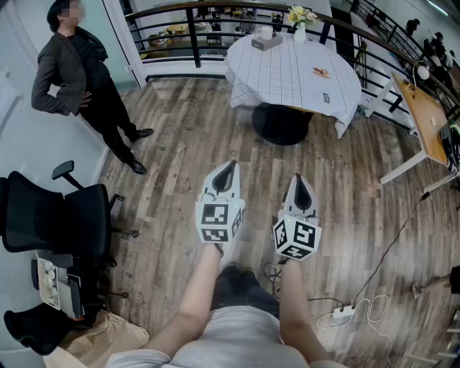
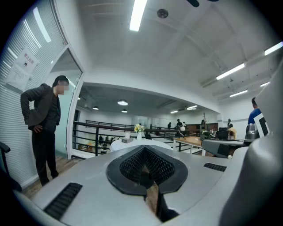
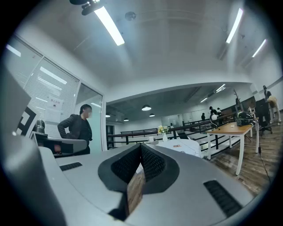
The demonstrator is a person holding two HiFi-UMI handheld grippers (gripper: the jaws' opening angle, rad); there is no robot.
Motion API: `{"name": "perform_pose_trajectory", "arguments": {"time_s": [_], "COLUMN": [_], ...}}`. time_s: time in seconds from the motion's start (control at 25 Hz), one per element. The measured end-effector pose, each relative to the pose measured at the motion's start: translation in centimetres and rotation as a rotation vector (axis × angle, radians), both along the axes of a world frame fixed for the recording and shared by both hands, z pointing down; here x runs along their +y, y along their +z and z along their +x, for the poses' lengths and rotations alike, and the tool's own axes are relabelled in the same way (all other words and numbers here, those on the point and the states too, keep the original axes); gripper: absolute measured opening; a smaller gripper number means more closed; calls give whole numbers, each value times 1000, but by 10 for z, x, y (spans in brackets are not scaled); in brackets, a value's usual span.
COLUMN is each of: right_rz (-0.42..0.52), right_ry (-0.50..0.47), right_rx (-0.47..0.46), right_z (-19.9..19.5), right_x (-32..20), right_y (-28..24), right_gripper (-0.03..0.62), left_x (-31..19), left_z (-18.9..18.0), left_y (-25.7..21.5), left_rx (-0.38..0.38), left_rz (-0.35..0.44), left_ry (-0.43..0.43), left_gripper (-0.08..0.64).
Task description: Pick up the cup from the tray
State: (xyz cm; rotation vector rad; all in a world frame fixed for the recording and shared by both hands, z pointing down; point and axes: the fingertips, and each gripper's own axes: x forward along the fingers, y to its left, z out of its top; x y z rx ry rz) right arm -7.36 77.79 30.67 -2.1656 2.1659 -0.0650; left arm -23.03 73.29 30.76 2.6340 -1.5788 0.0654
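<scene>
A round table (image 1: pixel 302 75) with a white checked cloth stands far ahead of me. On its far side a small white cup (image 1: pixel 267 31) stands by a grey box (image 1: pixel 267 43) and a vase of flowers (image 1: pixel 300 21). I cannot make out a tray from here. My left gripper (image 1: pixel 228 167) and right gripper (image 1: pixel 301 180) are held level side by side over the wooden floor, well short of the table. Both are shut with nothing between the jaws. The left gripper view (image 2: pixel 143 152) and the right gripper view (image 3: pixel 141 150) show the closed jaws with the table (image 3: pixel 181 145) small in the distance.
A person (image 1: pixel 86 86) in dark clothes stands at the left by a glass wall. A black office chair (image 1: pixel 57 215) is at my left. A wooden desk (image 1: pixel 424 118) stands at the right, and a power strip (image 1: pixel 345 312) with cables lies on the floor. A black railing (image 1: pixel 187 29) runs behind the table.
</scene>
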Motion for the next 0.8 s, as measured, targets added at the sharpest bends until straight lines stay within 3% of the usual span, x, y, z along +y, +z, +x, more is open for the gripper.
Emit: {"name": "perform_pose_trajectory", "arguments": {"time_s": [0.8], "right_rz": [33], "right_ry": [-28], "right_rx": [3], "right_z": [24], "right_x": [-19], "right_y": [-3], "right_gripper": [8], "left_x": [-21], "left_z": [28], "left_y": [3], "left_rx": [-4], "left_rz": [5], "left_ry": [-4], "left_gripper": [6]}}
